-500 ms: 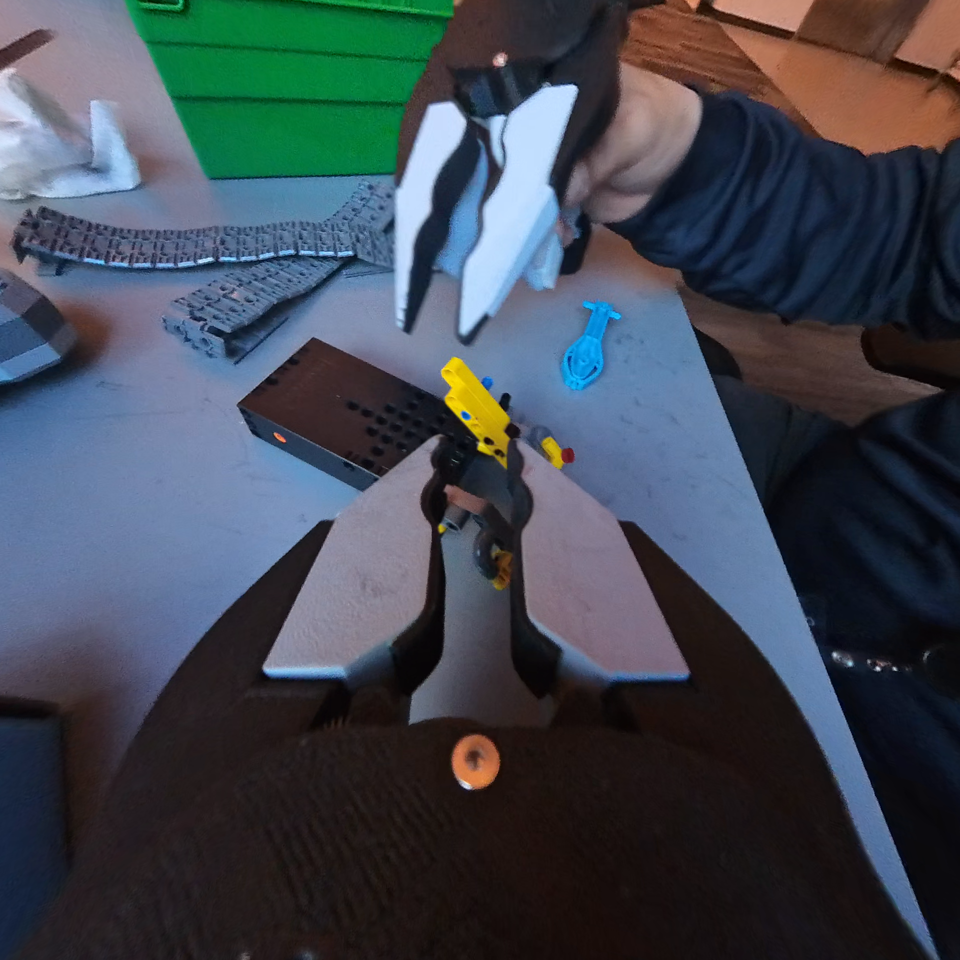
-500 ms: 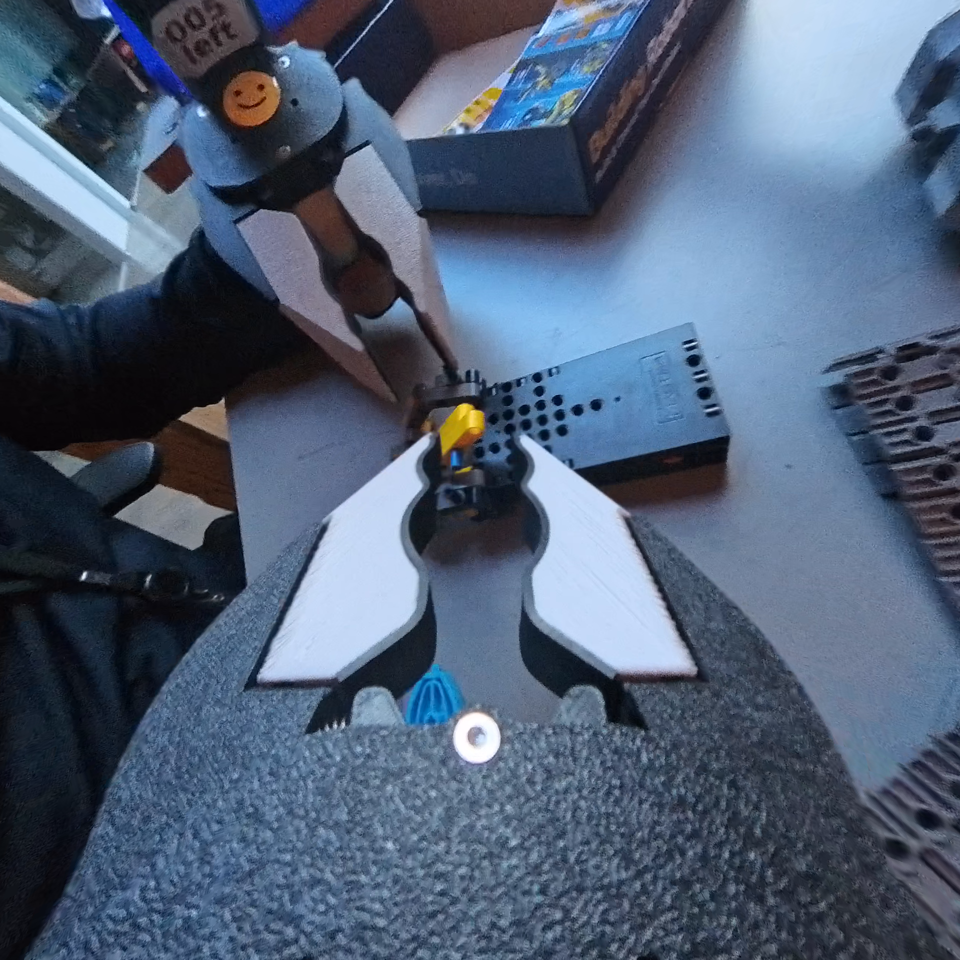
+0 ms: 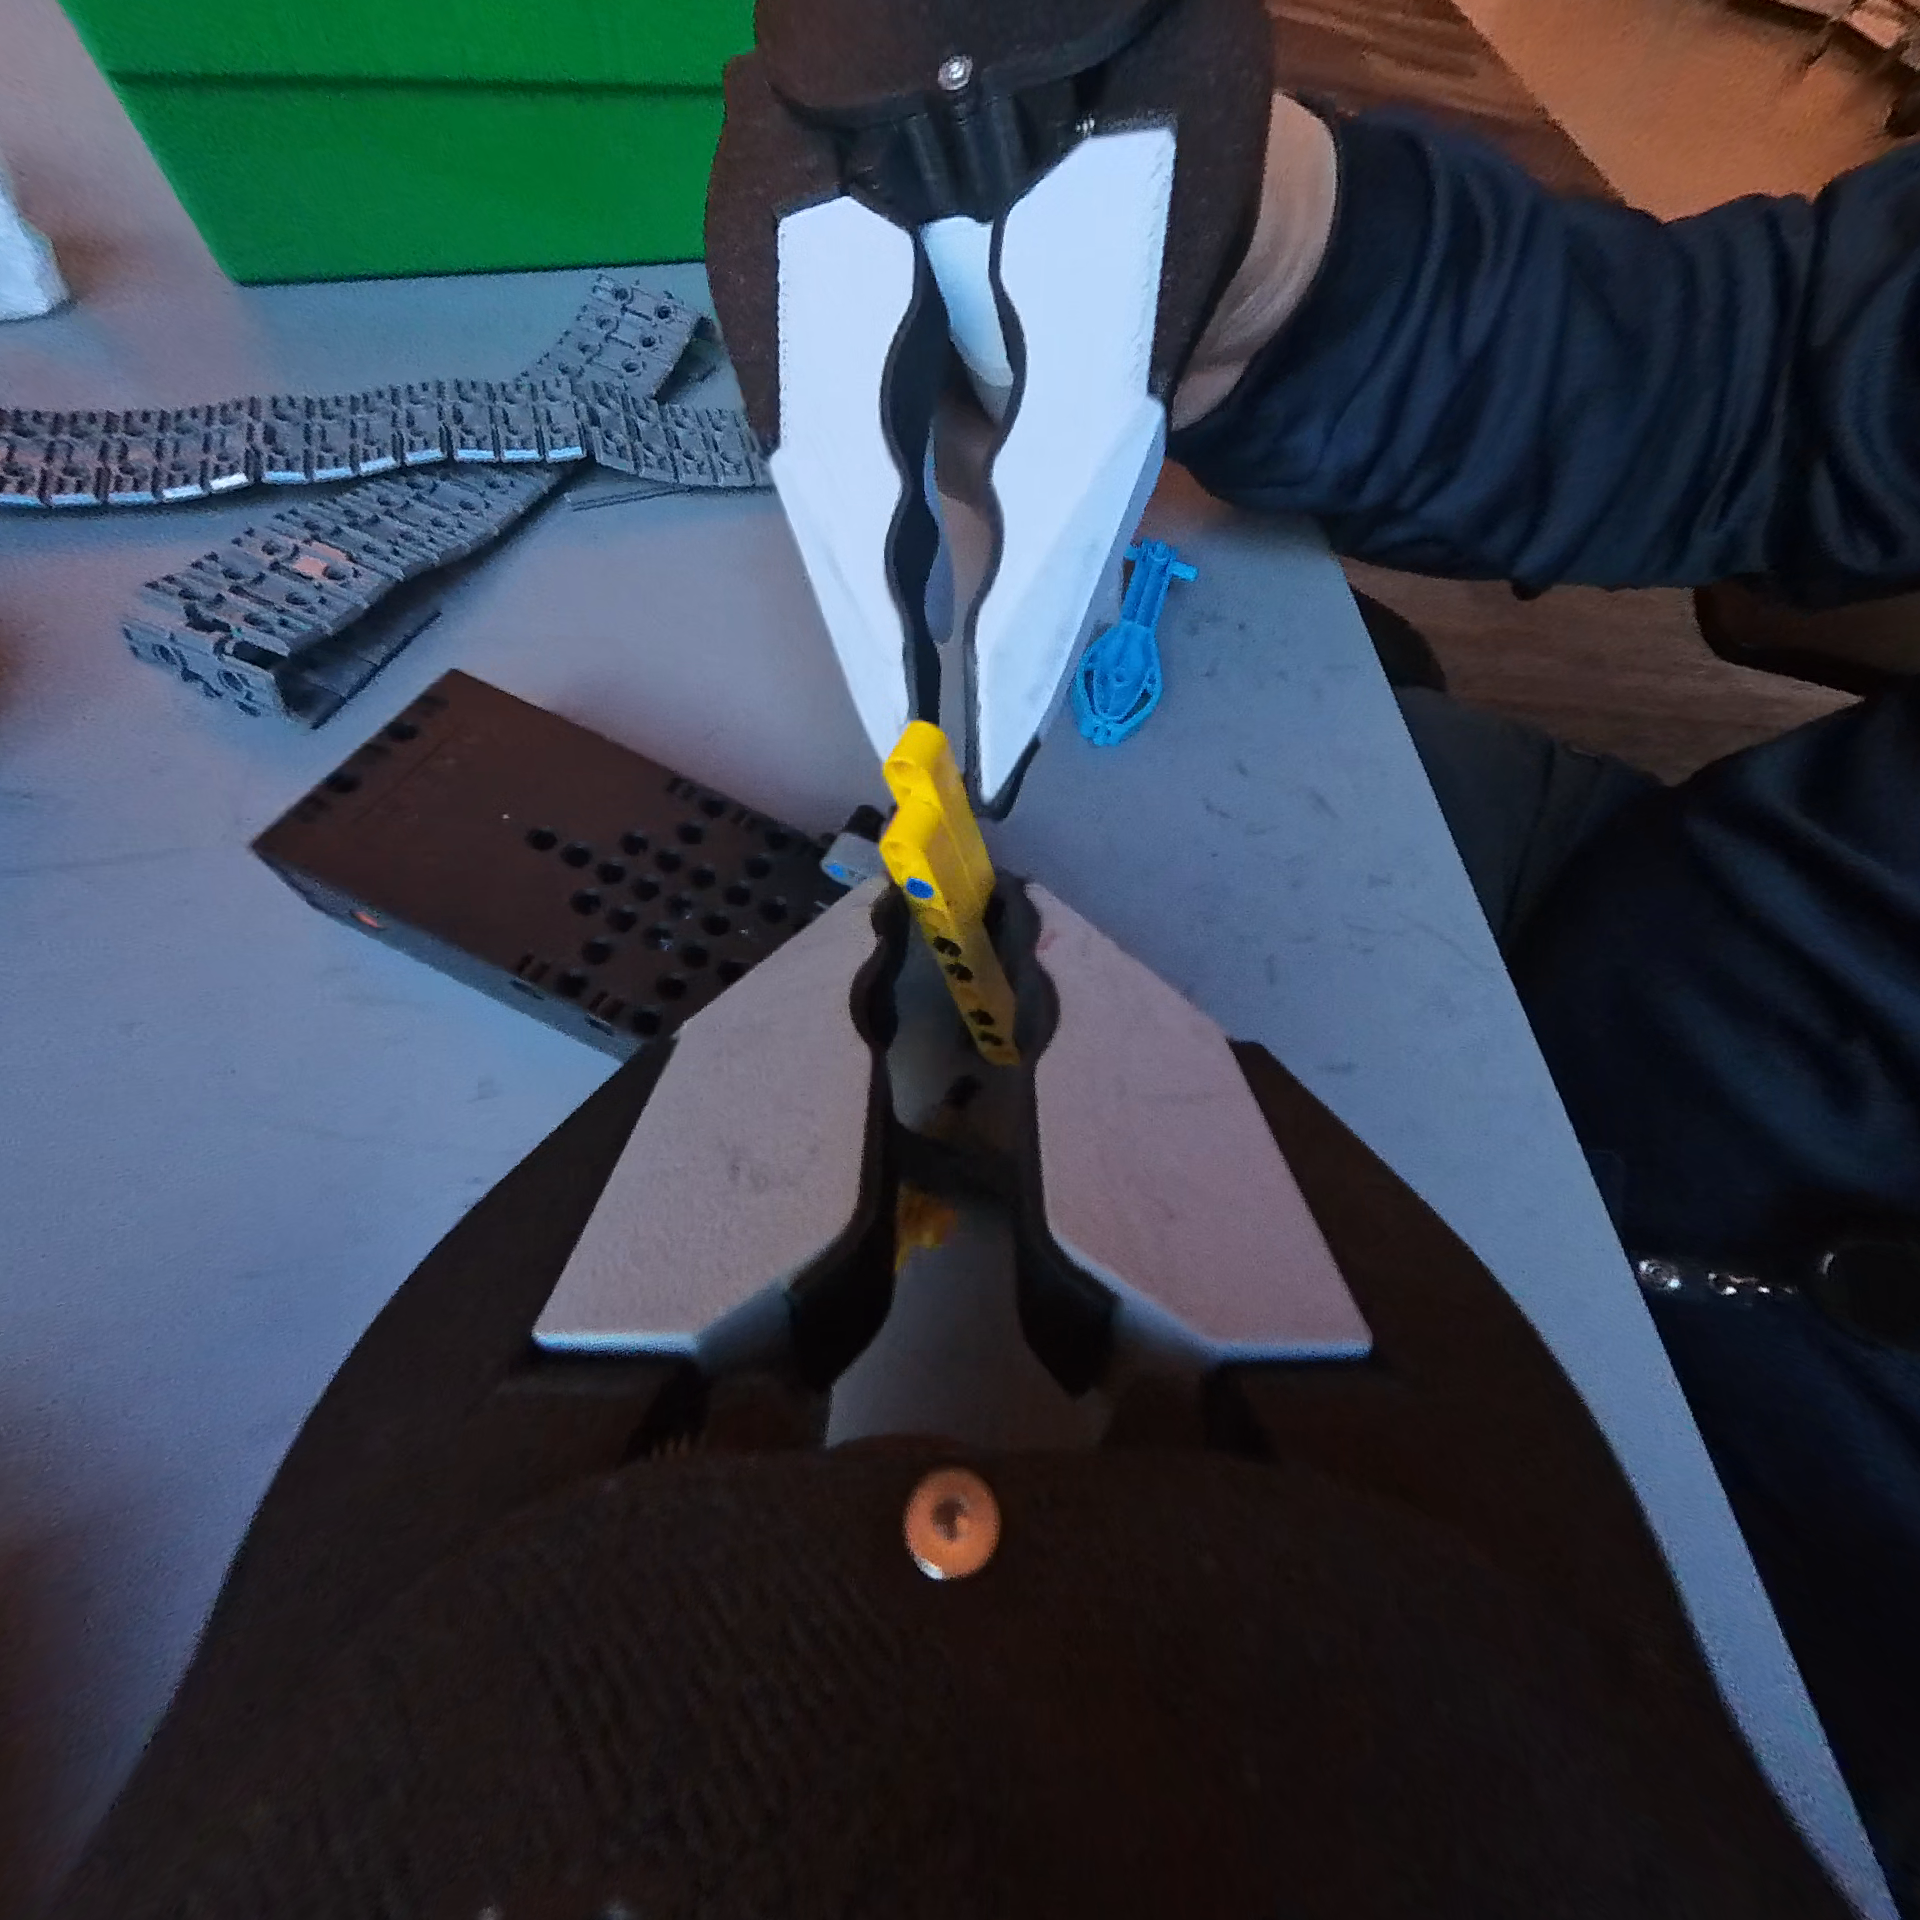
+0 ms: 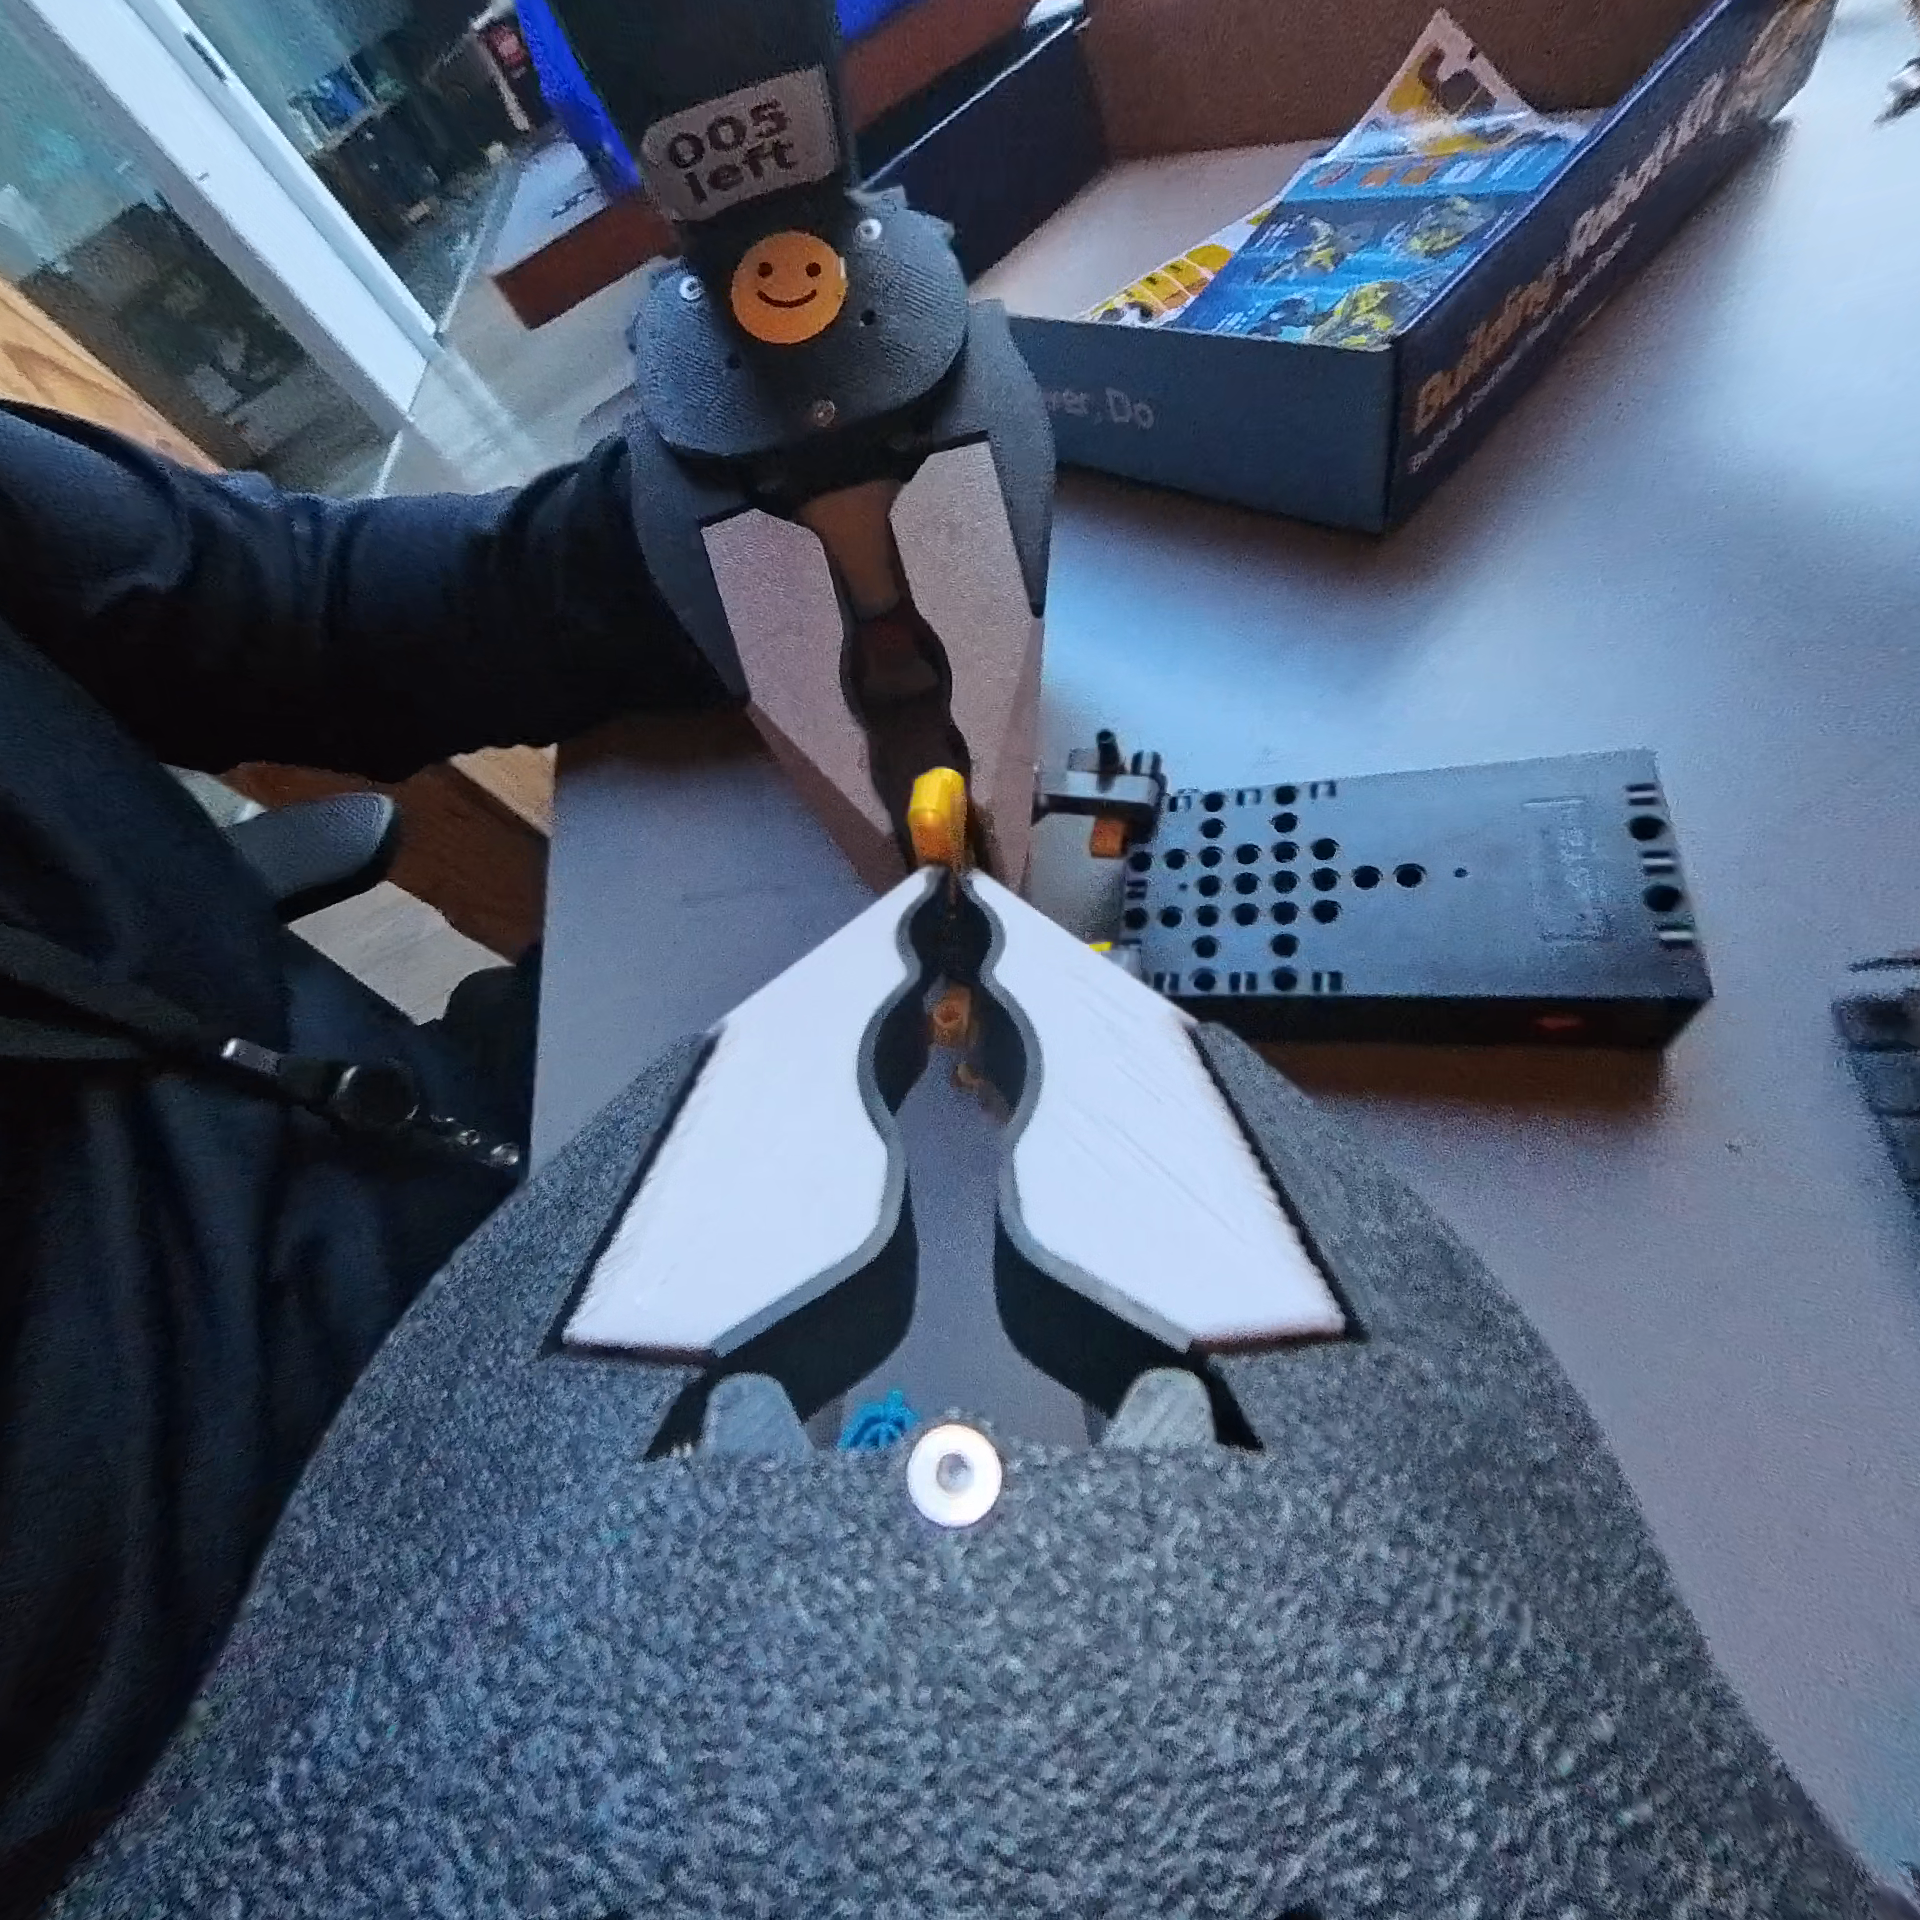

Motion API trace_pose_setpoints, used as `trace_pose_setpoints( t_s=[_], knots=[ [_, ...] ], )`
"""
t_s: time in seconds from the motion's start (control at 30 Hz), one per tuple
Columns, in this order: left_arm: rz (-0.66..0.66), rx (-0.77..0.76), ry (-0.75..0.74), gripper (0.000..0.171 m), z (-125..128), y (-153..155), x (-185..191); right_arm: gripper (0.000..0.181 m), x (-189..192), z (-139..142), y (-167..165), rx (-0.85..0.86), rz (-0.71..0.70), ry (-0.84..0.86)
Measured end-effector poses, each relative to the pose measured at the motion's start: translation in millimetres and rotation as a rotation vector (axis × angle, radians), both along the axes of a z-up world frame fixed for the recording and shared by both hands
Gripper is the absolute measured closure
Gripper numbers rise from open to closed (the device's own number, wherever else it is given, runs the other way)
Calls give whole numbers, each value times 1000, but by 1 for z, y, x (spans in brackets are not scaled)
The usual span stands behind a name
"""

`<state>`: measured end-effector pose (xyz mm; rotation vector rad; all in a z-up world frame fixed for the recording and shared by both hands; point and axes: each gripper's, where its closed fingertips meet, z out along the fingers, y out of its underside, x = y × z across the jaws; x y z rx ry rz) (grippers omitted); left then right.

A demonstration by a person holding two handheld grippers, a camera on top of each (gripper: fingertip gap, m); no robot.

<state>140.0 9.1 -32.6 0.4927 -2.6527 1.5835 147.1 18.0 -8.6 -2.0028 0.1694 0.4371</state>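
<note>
1. Left tongs (image 3: 951, 914) clamped on yellow holed beam (image 3: 940, 883), lifted above grey desk (image 3: 260, 1091).
2. Right tongs (image 3: 951, 758) opposite, tip to tip, pinching beam's far end.
3. Left of both tongs: black perforated block (image 3: 540, 862).
4. Right, behind right tongs: blue plastic piece (image 3: 1127, 655).
5. Farther: grey track links (image 3: 312, 447), green crate (image 3: 416, 135).

The lower end of the yellow beam (image 3: 948, 904) disappears between the left gripper (image 3: 951, 914) fingers, where a dark and orange piece is too blurred to identify. The right gripper (image 3: 961, 769) hides part of the blue part (image 3: 1122, 665). The green bin (image 3: 416, 135) and grey tracks (image 3: 312, 447) run past the far and left edges.
</note>
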Motion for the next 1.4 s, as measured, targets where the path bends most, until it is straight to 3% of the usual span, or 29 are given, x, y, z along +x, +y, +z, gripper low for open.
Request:
trace_pose_setpoints(
  t_s=[0.1,0.2,0.33,0.53,0.67,0.77,0.87,0.97,1.1,1.23,1.4],
  knots=[
    [30,-16,12,161,1,2,5,181,20,2,-17,-10,-115,-62],
    [32,-16,8,161,1,5,6,170,29,-1,-30,-5,-203,-72],
    [-5,-33,40,163,0,2,-1,170,29,-25,-32,-120,-242,-173],
    [-174,91,-104,150,-12,3,-29,162,26,-36,-25,-152,-224,-204],
    [-325,111,-42,129,-15,5,-61,162,25,-29,-22,-117,-205,-234],
    [-379,65,17,129,-10,4,-71,162,29,-31,-22,-126,-204,-241],
    [-390,-59,28,132,15,3,-73,162,25,-26,-19,-74,-183,-231],
    [-251,-156,-47,149,39,5,-47,163,18,-21,-16,-11,-139,-241],
    [81,34,-71,141,13,14,11,174,12,-14,-16,42,-102,-274],
    [23,125,-55,138,-8,-4,1,176,8,-17,-17,25,-85,-289],
    [50,220,-107,139,-17,-13,4,175,19,-29,-14,-55,-132,-330]
  ],
)
